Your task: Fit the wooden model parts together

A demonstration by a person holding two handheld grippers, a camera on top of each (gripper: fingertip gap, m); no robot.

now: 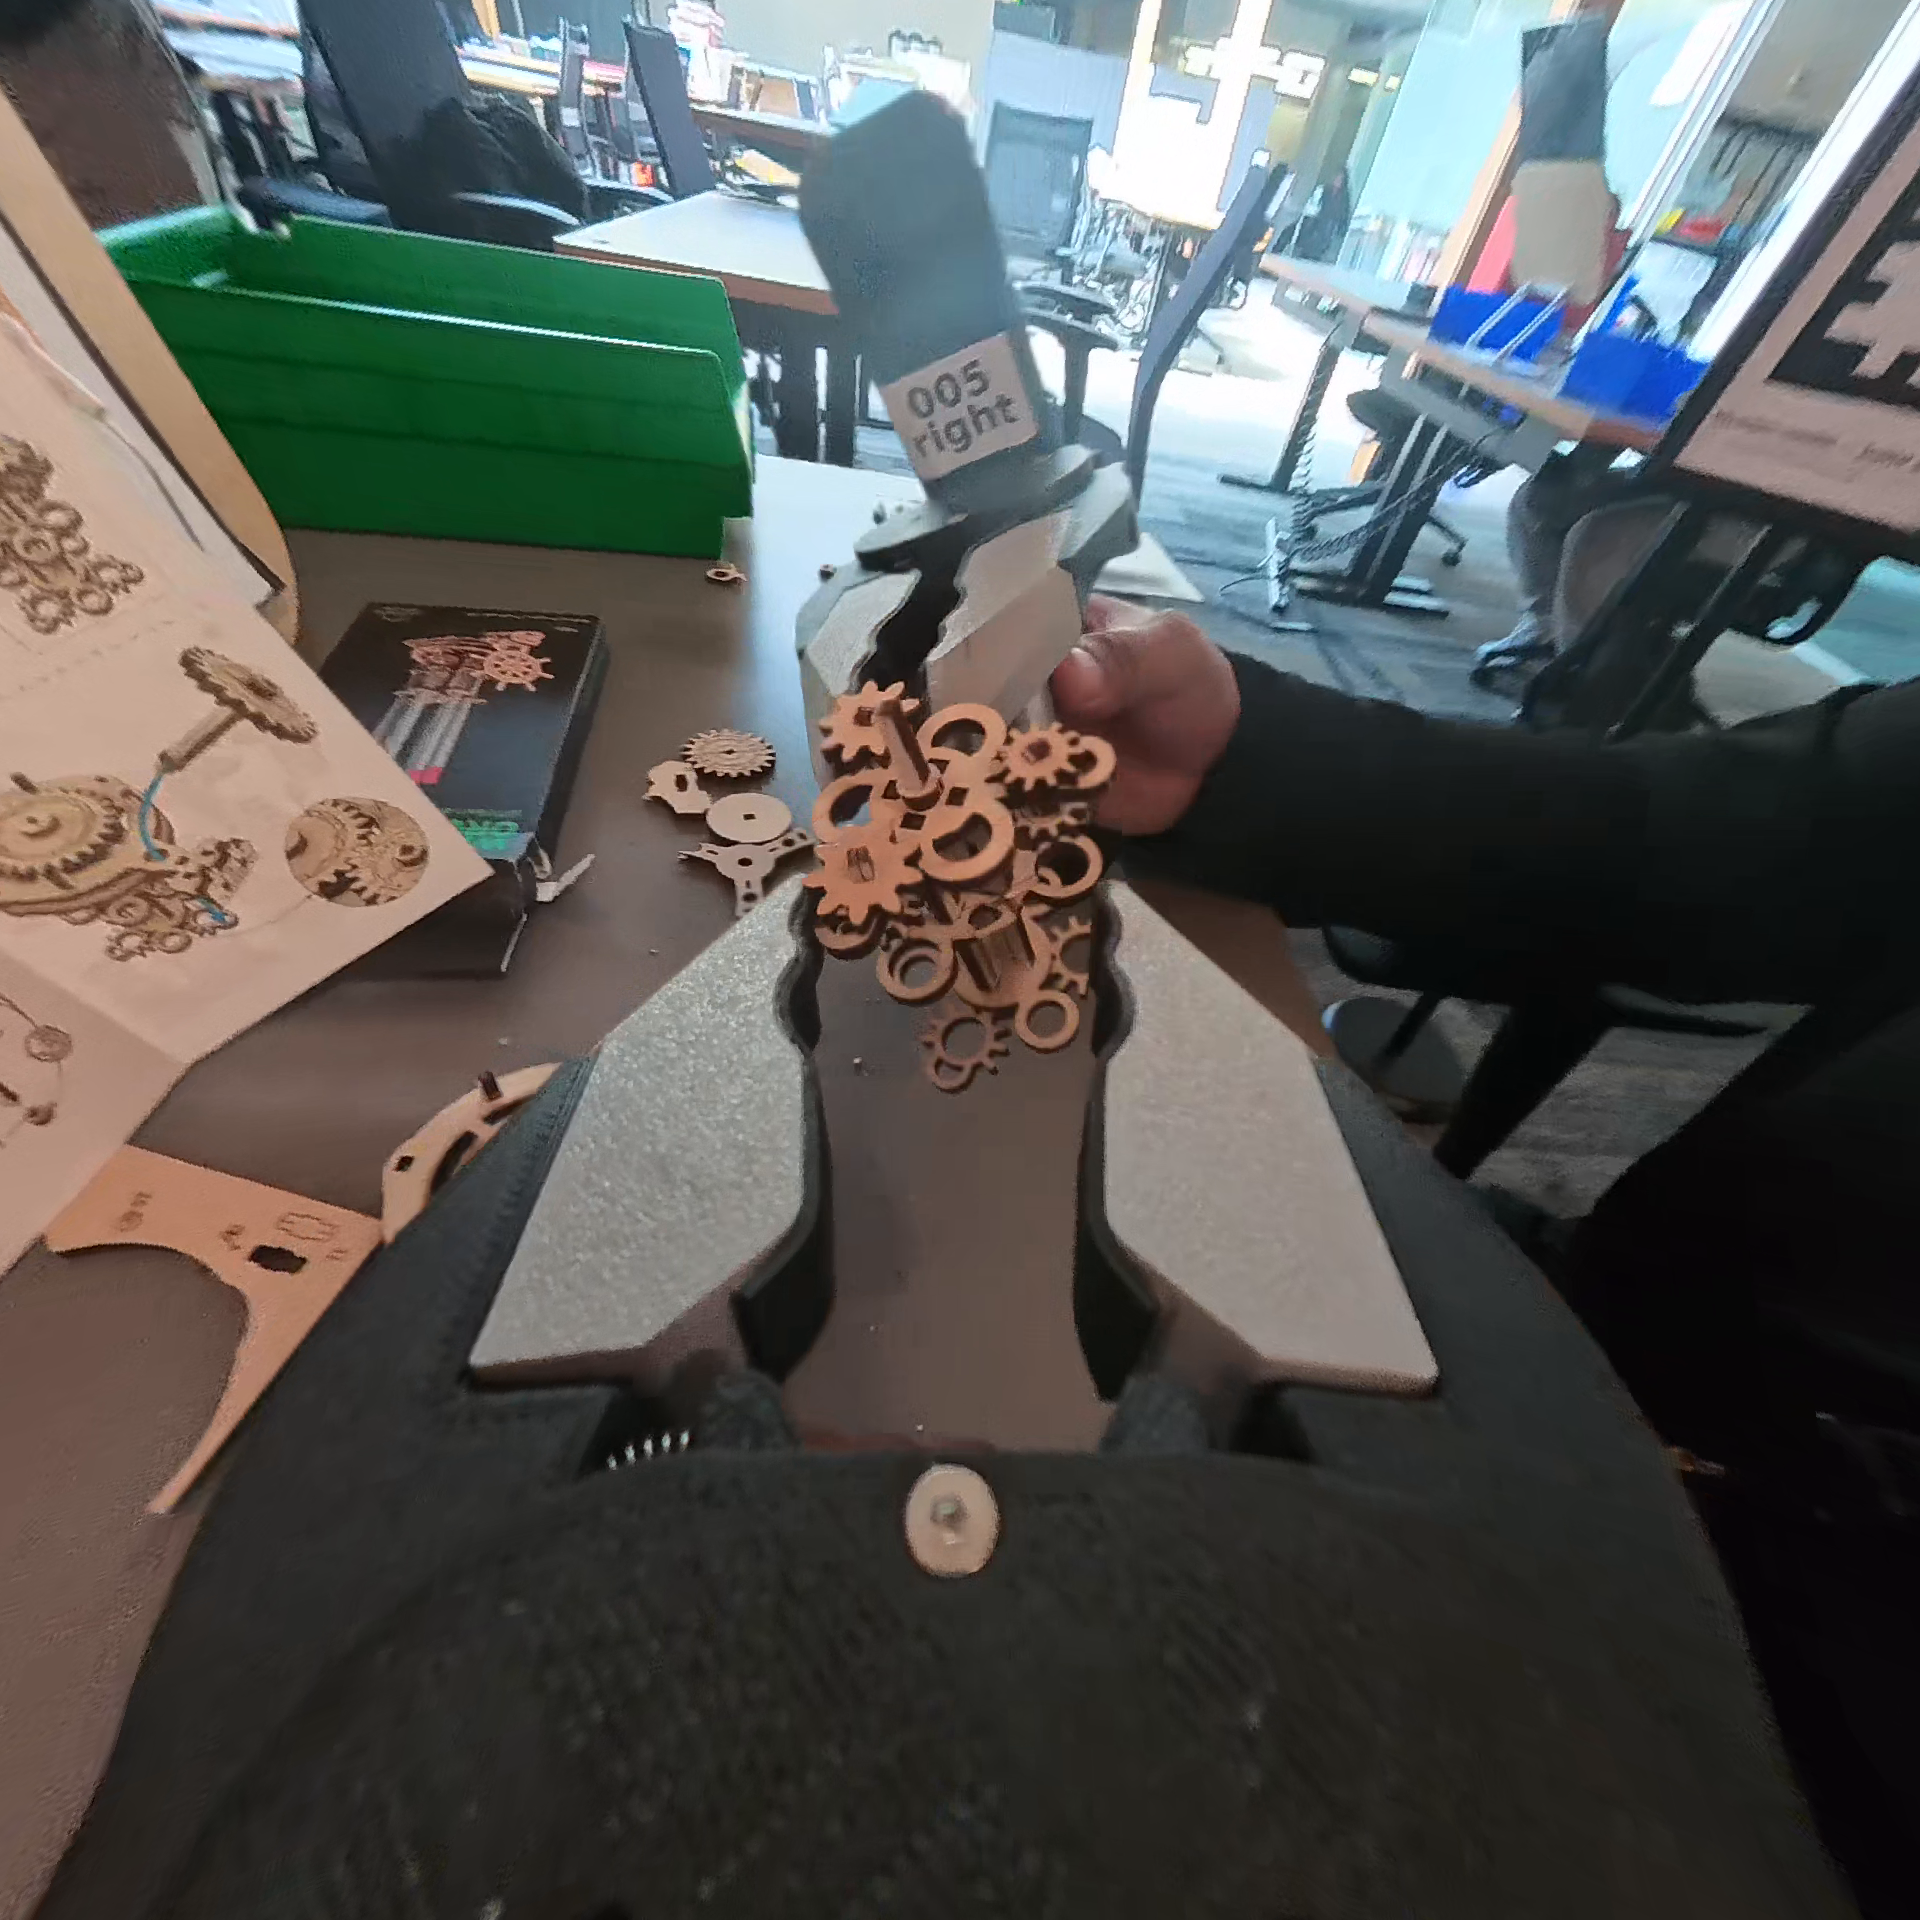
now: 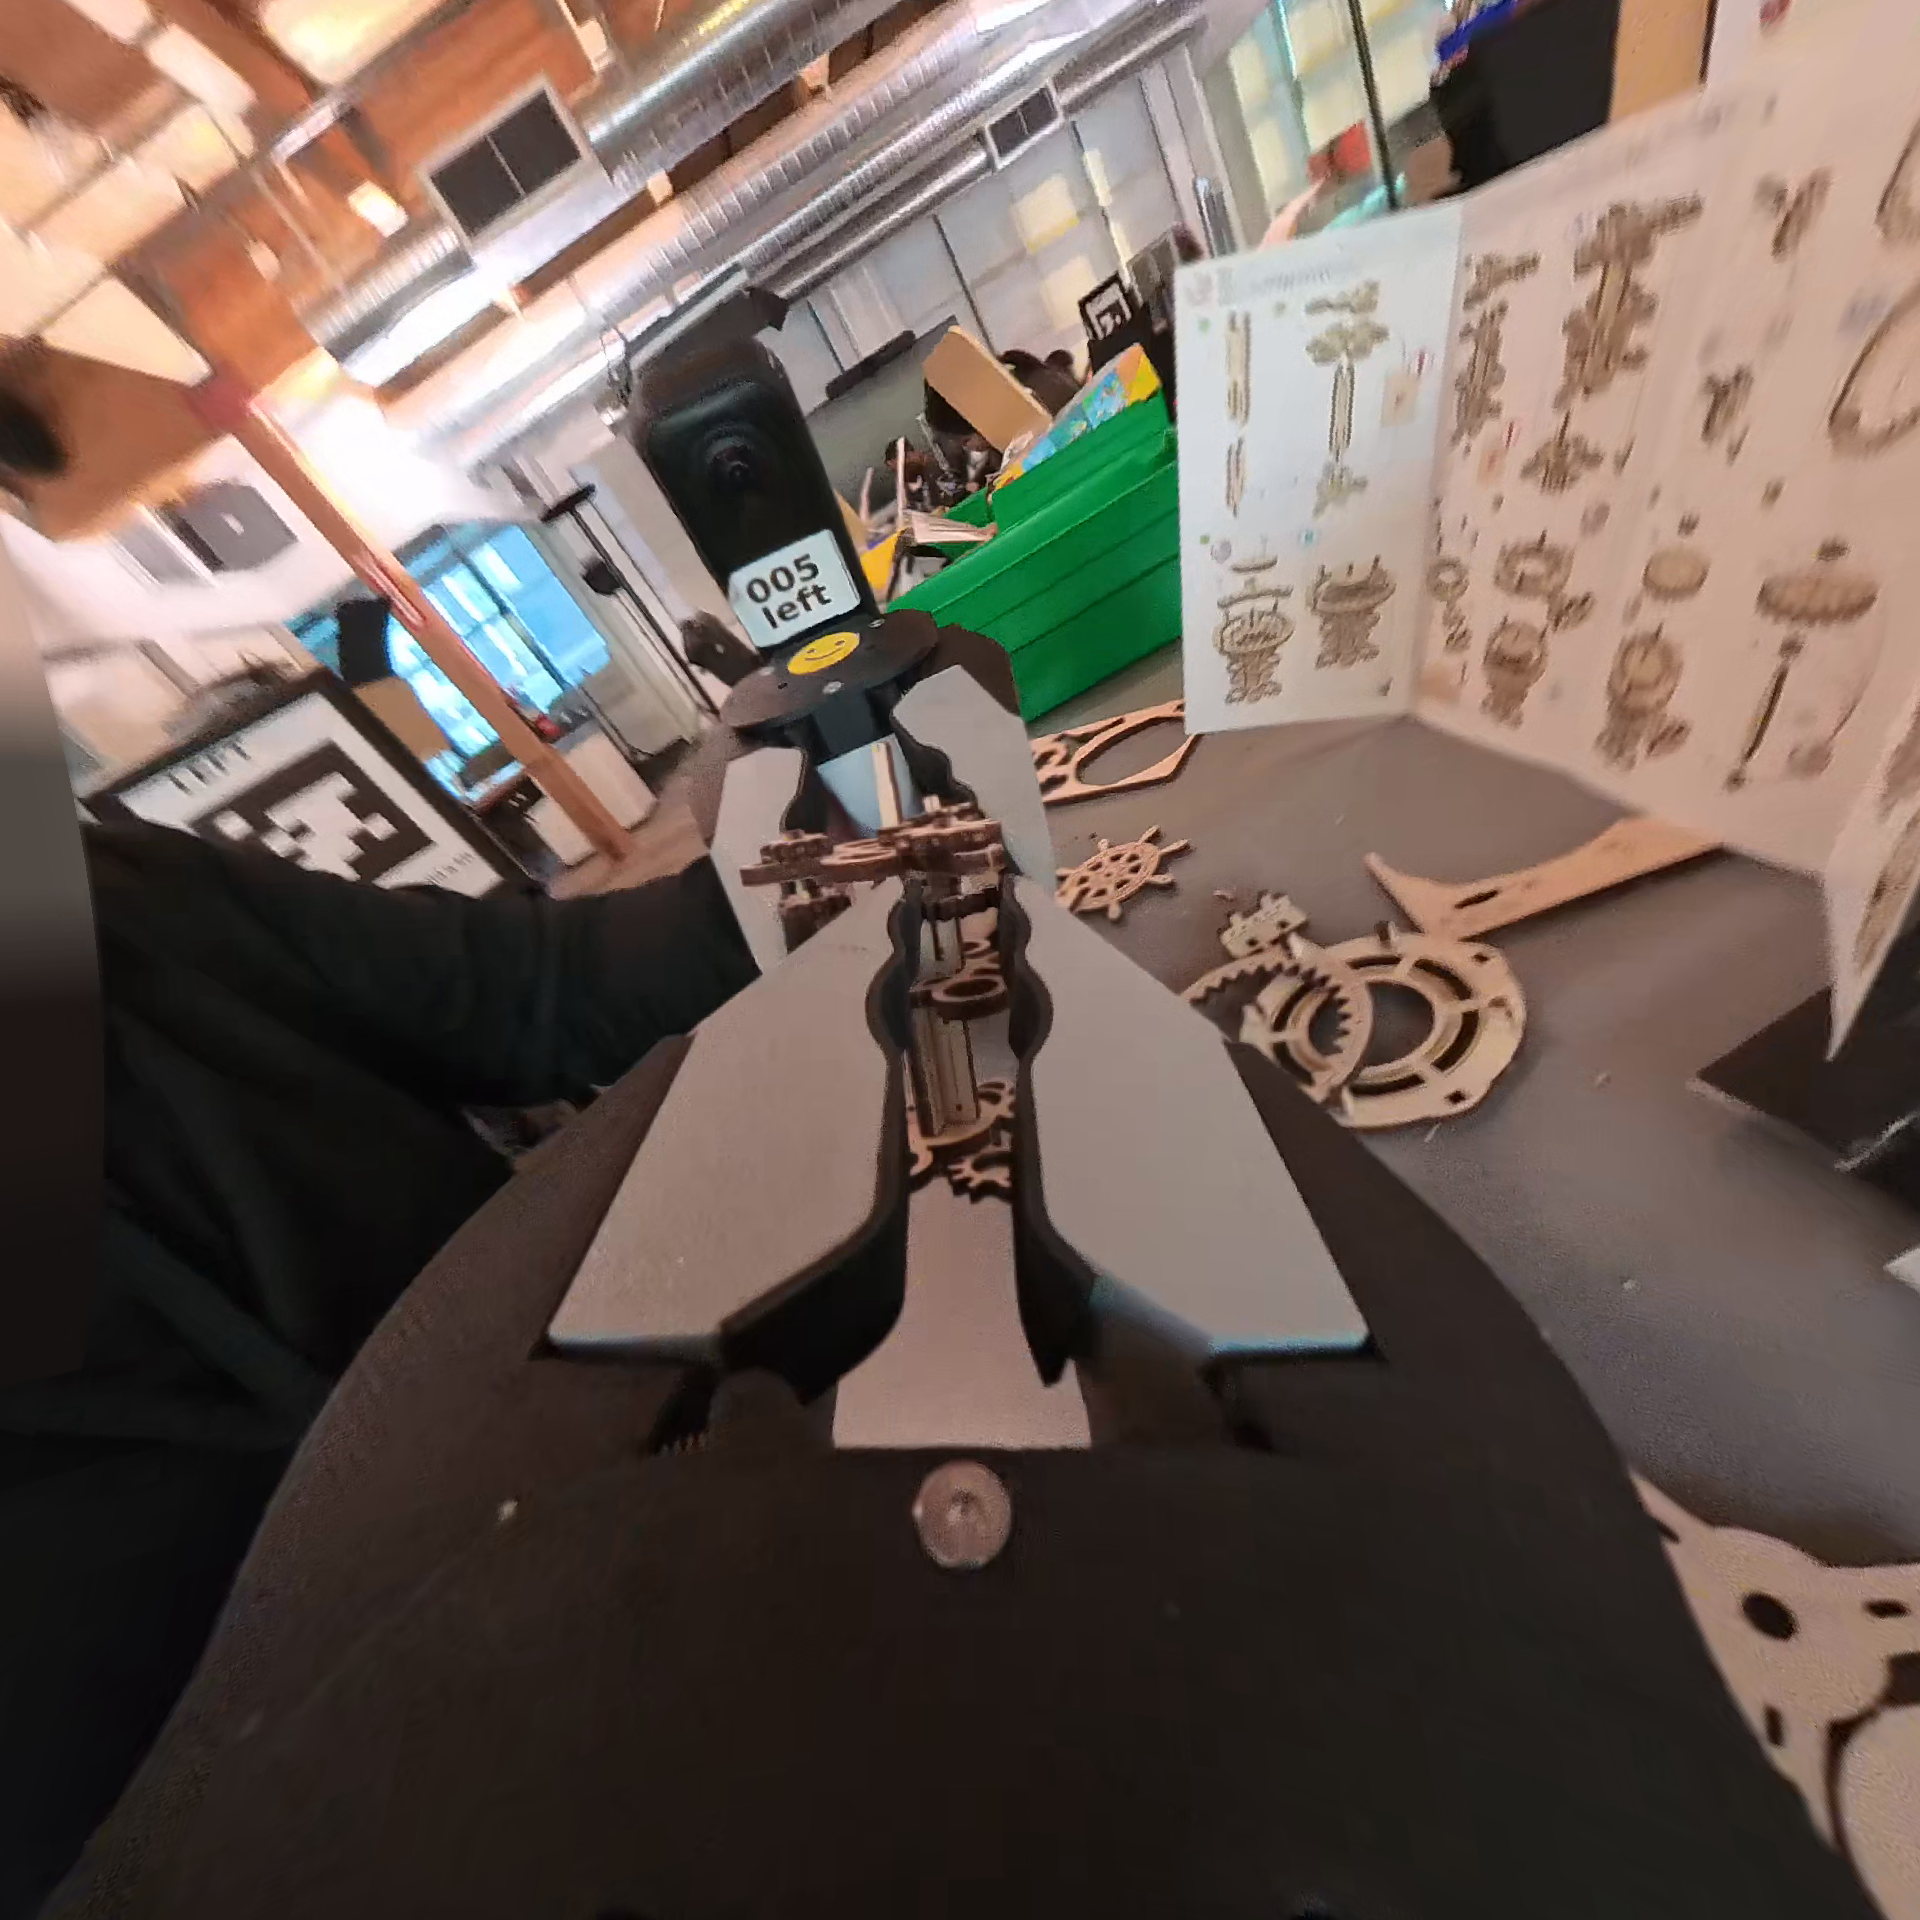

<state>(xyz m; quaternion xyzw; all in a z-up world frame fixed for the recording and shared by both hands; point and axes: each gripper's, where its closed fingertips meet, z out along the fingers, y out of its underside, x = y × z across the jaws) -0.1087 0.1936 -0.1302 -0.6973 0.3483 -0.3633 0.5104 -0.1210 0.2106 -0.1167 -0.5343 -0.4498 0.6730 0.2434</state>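
A wooden gear assembly [image 1: 956, 862], a cluster of light-brown cogs and rings on a slatted column, is held in the air above the dark table [image 1: 623, 997]. My left gripper [image 1: 956, 935] is shut on its lower part, one finger on each side. My right gripper [image 1: 925, 665] comes down from above, held by a hand [image 1: 1143, 717], and is shut on the top end. In the right wrist view my right gripper [image 2: 951, 925] clamps the assembly's column [image 2: 945, 1049], and the left gripper [image 2: 873, 821] faces it from beyond.
Loose wooden cogs and plates [image 1: 727, 800] lie on the table by a black box [image 1: 478, 727]. An instruction sheet [image 1: 156, 779] stands at the left, green bins [image 1: 468, 416] behind. A ring-shaped part [image 2: 1382, 1018] and a ship's wheel [image 2: 1117, 873] lie on the table.
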